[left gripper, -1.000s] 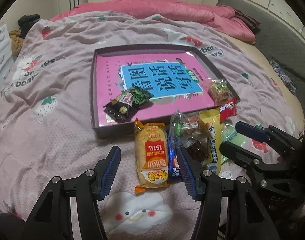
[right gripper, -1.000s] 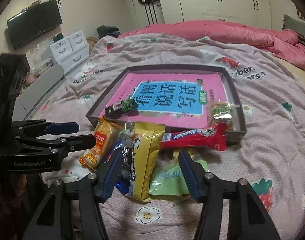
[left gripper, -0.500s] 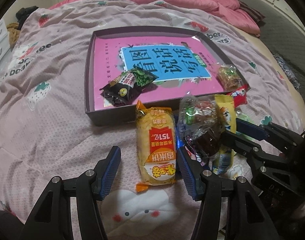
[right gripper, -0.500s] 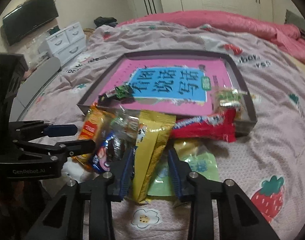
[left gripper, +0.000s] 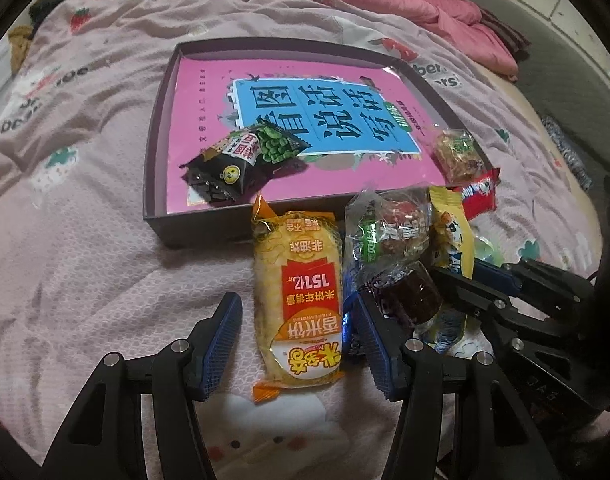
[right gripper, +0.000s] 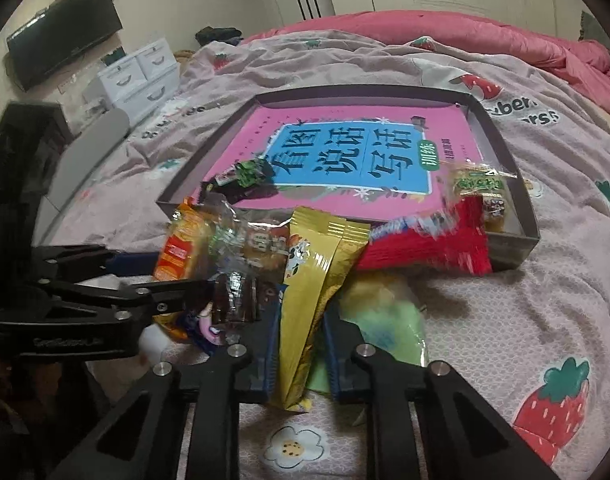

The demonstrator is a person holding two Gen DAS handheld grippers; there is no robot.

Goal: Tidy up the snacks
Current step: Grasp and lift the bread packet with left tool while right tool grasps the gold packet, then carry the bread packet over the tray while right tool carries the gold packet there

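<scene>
The right gripper (right gripper: 297,344), at the bottom centre of its view, had just closed and pinched the gold packet (right gripper: 315,280). The left gripper (left gripper: 297,336), low in its frame, stood spread around the yellow rice cracker pack (left gripper: 299,296), pads not touching it. Remaining snacks lay heaped against the near wall of the box (left gripper: 155,184) on the bedspread (left gripper: 85,260). A black packet (left gripper: 245,160) lay inside the box.

The blue packet (left gripper: 347,320) lies mostly hidden under the clear bag (left gripper: 389,240). The red wrapper (right gripper: 429,244) is blurred, its print unreadable. The pale green packet (right gripper: 389,320) is blurred too.
</scene>
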